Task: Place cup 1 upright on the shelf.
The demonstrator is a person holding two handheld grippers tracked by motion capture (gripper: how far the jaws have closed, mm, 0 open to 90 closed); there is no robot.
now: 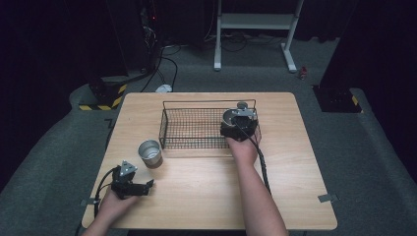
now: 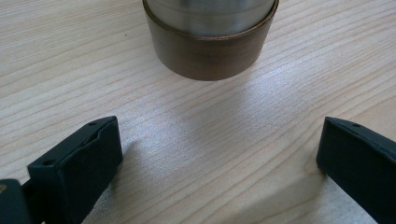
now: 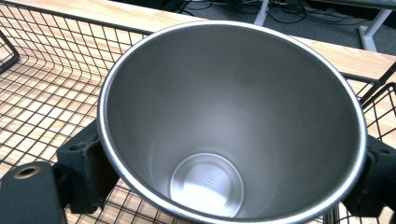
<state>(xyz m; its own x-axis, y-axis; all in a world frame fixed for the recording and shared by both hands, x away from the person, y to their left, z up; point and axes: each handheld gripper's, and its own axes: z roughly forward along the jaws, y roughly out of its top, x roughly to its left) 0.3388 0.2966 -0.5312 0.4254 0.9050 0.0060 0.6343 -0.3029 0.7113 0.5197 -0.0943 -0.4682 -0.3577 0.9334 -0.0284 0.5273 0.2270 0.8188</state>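
A black wire basket (image 1: 192,129) stands on the wooden table (image 1: 206,191). Over its right end my right gripper (image 1: 239,122) is shut on a steel cup (image 1: 229,117). In the right gripper view that cup (image 3: 231,121) is upright and empty, with a black jaw pressed to each side and the basket mesh (image 3: 42,79) beneath it. A second steel cup with a brown base (image 1: 150,153) stands on the table left of the basket. My left gripper (image 1: 147,186) is open near the front left. In the left gripper view its jaws stand wide apart and this cup's base (image 2: 209,42) lies just ahead.
A white metal frame (image 1: 255,22) and cables lie on the grey floor beyond the table's far edge. Yellow-and-black striped blocks (image 1: 104,101) sit off the far left corner. Bare wood (image 1: 295,167) spreads across the front and right of the table.
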